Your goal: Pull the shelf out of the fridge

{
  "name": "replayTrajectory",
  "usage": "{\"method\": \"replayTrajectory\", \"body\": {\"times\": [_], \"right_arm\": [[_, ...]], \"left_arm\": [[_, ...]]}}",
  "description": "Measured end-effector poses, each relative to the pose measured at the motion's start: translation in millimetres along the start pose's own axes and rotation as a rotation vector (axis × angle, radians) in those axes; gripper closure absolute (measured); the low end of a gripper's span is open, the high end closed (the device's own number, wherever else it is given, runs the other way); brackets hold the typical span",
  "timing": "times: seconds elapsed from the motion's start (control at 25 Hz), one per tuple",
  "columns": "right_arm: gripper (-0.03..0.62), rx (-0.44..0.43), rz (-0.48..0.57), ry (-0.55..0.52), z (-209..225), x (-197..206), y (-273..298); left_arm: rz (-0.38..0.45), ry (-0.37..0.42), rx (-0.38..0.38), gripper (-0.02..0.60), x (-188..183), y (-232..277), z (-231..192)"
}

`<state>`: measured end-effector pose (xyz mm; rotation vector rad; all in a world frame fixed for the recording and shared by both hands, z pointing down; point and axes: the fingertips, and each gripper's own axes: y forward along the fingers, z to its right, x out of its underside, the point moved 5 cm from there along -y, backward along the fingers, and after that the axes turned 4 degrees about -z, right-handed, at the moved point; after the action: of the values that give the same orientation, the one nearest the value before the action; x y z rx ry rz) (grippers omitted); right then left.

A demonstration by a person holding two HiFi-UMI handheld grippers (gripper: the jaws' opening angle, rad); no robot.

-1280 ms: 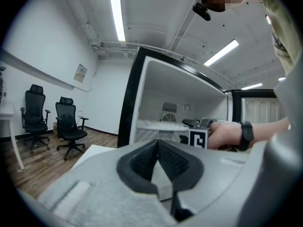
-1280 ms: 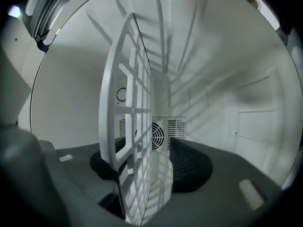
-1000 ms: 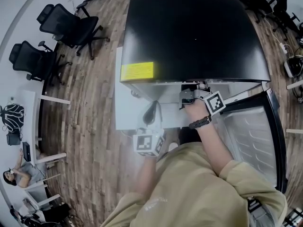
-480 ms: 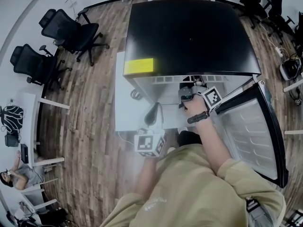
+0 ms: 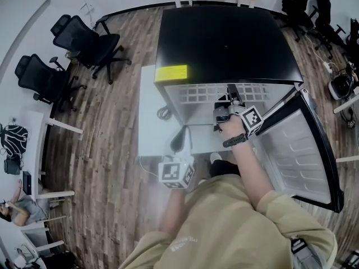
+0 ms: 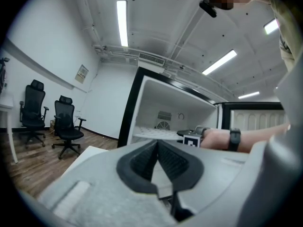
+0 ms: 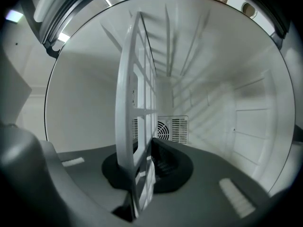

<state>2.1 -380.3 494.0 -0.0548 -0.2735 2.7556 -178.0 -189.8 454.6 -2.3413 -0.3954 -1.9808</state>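
At fridge (image 5: 224, 38) mouth | right gripper (image 7: 142, 171) jaws pinch shelf (image 7: 135, 103) edge | left gripper (image 6: 158, 162) jaws together, empty | advice: pull straight, level, hold grip firm

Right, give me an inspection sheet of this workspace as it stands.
Surface: wood floor; a white board lies by the fridge.
Job's things: white grid shelf partly out of the fridge; fridge door open.
Clutter: nothing seen.
Grippers: right gripper shut on the shelf's front edge; left gripper shut, empty, not touching the fridge.
Cables: what looks like a coiled lead on the white board.
Surroundings: black office chairs, white desks, a seated person at the far left.
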Motion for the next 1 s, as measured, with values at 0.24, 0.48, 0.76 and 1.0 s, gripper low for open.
{"method": "replayTrajectory", "body": {"times": [0.24, 0.48, 0.76, 1.0], "right_arm": [[0.566, -0.023, 0.009, -0.014, 0, 9, -27], [0.565, -0.044, 0.015, -0.037, 0, 17, -65], [0.565, -0.051, 0.013, -0.048, -4, 22, -87], [0.568, -0.042, 0.008, -0.067, -11, 22, -91]], "left_arm": [[0.016, 0.005, 0.041, 0.580, 9, -19, 7], [0.020, -0.003, 0.073, 0.580, 21, -39, 13], [0.002, -0.017, 0.117, 0.580, 30, -49, 23], [-0.008, -0.030, 0.131, 0.580, 27, -55, 25]]}}
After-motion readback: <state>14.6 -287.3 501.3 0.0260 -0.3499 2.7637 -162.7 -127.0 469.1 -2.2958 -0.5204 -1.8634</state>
